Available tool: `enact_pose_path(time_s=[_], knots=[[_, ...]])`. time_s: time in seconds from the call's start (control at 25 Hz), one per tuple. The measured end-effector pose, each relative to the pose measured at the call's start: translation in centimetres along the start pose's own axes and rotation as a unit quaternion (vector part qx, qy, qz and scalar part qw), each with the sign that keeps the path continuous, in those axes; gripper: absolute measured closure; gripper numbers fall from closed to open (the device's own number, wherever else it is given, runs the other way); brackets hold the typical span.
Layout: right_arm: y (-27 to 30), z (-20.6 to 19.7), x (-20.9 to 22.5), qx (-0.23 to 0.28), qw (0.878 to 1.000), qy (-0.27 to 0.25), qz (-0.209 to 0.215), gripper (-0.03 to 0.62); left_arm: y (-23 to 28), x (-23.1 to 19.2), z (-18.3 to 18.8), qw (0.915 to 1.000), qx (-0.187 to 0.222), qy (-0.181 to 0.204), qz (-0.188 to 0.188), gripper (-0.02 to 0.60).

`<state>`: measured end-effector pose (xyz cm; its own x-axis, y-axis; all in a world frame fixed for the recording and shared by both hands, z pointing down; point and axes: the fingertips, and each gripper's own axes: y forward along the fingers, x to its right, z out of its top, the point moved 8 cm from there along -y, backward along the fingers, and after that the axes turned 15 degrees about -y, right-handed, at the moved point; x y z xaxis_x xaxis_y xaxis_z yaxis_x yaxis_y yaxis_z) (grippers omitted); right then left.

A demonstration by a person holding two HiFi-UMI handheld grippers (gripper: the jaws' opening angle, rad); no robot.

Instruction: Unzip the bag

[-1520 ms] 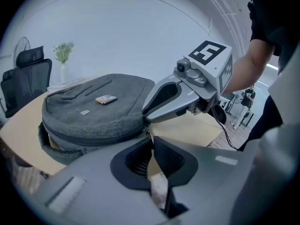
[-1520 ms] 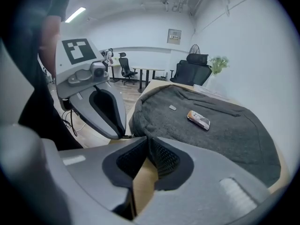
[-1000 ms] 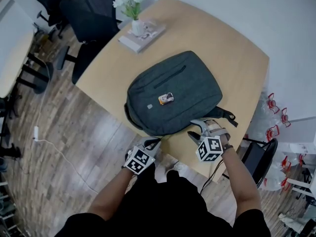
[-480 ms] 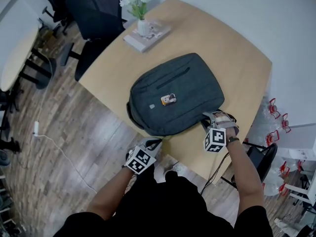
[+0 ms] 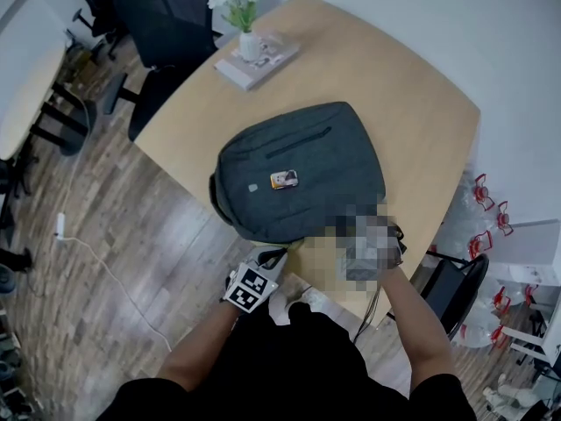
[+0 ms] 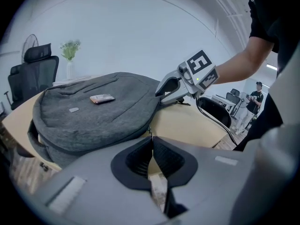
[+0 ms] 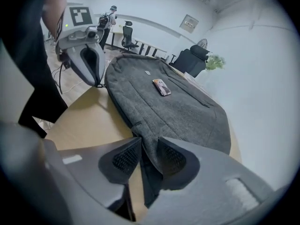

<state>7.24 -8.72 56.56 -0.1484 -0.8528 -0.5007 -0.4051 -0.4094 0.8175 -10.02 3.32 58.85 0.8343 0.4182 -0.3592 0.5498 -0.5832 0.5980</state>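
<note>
A dark grey backpack (image 5: pixel 298 169) lies flat on the wooden table (image 5: pixel 394 86), with a small orange tag (image 5: pixel 282 180) on top. My left gripper (image 5: pixel 273 257) sits at the bag's near edge. Its jaws (image 6: pixel 150 137) are shut on a thin zipper pull (image 6: pixel 149 131). A blurred patch covers my right gripper in the head view. In the left gripper view the right gripper (image 6: pixel 159 92) is at the bag's near right corner. Its jaws (image 7: pixel 147 144) are closing around the bag's corner fabric (image 7: pixel 149 156), and a sliver of table shows beside one pad.
At the table's far left corner, a white vase of flowers (image 5: pixel 248 46) stands on a book (image 5: pixel 256 62). Black office chairs (image 5: pixel 166 24) stand beyond it. A cable (image 5: pixel 96 257) runs over the wood floor on the left. Red items (image 5: pixel 482 226) sit by the right wall.
My right gripper has moved from beside the bag's strap onto the bag's near right corner. The bag has shifted a little to the left. The left gripper has stayed at the near edge.
</note>
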Motion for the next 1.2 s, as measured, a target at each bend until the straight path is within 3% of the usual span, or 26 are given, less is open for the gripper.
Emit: enact_pose_path(time_s=[0.44, 0.76, 0.96, 1.2], knots=[[-0.1, 3.7, -1.9, 0.047, 0.992, 0.118, 0.009, 0.484, 1.1, 0.9, 0.6, 0.9983, 0.038, -0.040, 0.020, 0.548], [0.1, 4.0, -2.1, 0.057, 0.992, 0.109, 0.003, 0.479, 2.2, 1.4, 1.2, 0.9980, 0.043, -0.039, 0.024, 0.546], [-0.6, 4.0, -2.5, 0.078, 0.992, 0.101, -0.017, 0.442, 1.2, 1.2, 0.9, 0.9980, 0.044, -0.018, 0.040, 0.546], [-4.4, 4.9, -3.2, 0.130, 0.972, 0.191, -0.032, 0.421, -2.9, 0.3, 1.1, 0.9961, 0.065, -0.012, 0.059, 0.512]])
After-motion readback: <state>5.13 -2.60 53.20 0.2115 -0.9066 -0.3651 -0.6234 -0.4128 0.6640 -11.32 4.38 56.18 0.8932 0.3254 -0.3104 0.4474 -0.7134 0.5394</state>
